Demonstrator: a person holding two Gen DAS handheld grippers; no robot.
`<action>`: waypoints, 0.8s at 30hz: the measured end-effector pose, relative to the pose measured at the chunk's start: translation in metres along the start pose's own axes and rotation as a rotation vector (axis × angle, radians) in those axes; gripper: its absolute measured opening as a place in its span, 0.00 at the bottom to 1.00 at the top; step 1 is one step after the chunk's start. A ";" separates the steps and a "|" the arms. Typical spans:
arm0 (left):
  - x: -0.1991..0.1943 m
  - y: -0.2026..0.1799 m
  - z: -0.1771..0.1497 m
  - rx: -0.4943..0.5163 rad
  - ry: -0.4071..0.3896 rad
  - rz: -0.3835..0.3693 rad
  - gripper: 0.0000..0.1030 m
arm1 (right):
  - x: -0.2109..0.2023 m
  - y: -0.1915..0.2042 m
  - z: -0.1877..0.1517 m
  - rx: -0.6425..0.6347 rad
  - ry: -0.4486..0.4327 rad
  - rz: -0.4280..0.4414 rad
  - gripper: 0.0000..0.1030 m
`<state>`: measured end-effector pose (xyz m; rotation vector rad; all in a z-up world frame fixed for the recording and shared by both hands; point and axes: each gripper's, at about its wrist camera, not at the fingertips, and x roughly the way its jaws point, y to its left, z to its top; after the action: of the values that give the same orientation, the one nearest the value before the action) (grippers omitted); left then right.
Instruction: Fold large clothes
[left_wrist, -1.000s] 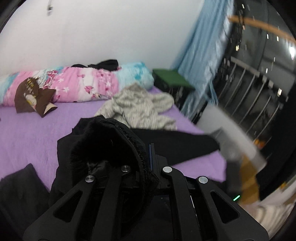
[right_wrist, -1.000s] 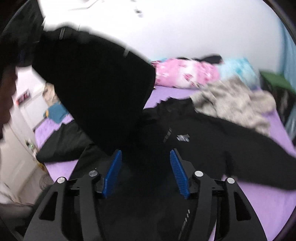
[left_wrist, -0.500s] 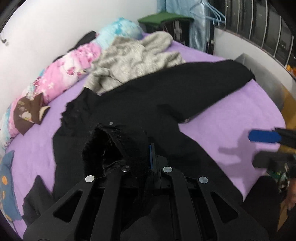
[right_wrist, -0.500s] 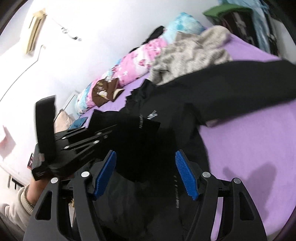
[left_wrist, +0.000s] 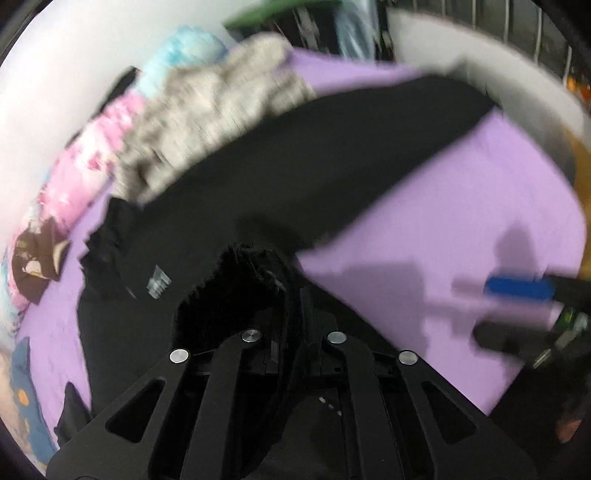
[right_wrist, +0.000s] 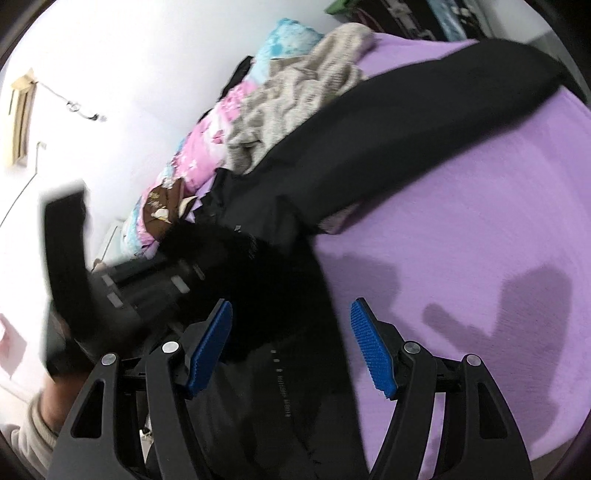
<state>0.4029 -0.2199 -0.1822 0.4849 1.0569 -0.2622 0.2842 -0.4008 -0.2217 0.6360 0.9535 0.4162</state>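
A large black jacket (left_wrist: 280, 173) lies spread on the purple bed (left_wrist: 461, 221), one long sleeve (right_wrist: 424, 122) reaching toward the far right. My left gripper (left_wrist: 291, 291) is shut on a bunched, fuzzy-lined edge of the black jacket and holds it up above the bed. It shows at the left of the right wrist view (right_wrist: 147, 280). My right gripper (right_wrist: 291, 347) is open and empty, over the jacket's near edge (right_wrist: 277, 406). It shows blurred at the right of the left wrist view (left_wrist: 524, 310).
A grey knit garment (left_wrist: 218, 114) lies crumpled at the far side of the bed. A pink and blue floral roll (right_wrist: 207, 147) lies along the white wall with a brown cloth (right_wrist: 162, 210). Dark furniture and railings stand past the bed's far right.
Both grippers have dropped closer to the bed and swung a little. The left keeps the jacket edge. The right stays open.
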 end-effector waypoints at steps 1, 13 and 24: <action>0.016 -0.009 -0.008 0.009 0.031 0.003 0.12 | 0.002 -0.006 -0.001 0.008 0.001 -0.011 0.64; 0.010 -0.060 -0.043 0.088 0.005 -0.080 0.80 | -0.004 -0.032 -0.005 0.046 -0.014 -0.057 0.64; -0.052 -0.011 -0.083 0.001 -0.108 -0.246 0.86 | 0.013 -0.004 0.006 -0.026 0.023 -0.003 0.73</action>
<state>0.3101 -0.1889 -0.1721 0.3376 1.0102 -0.5014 0.2958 -0.3982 -0.2299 0.6073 0.9693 0.4336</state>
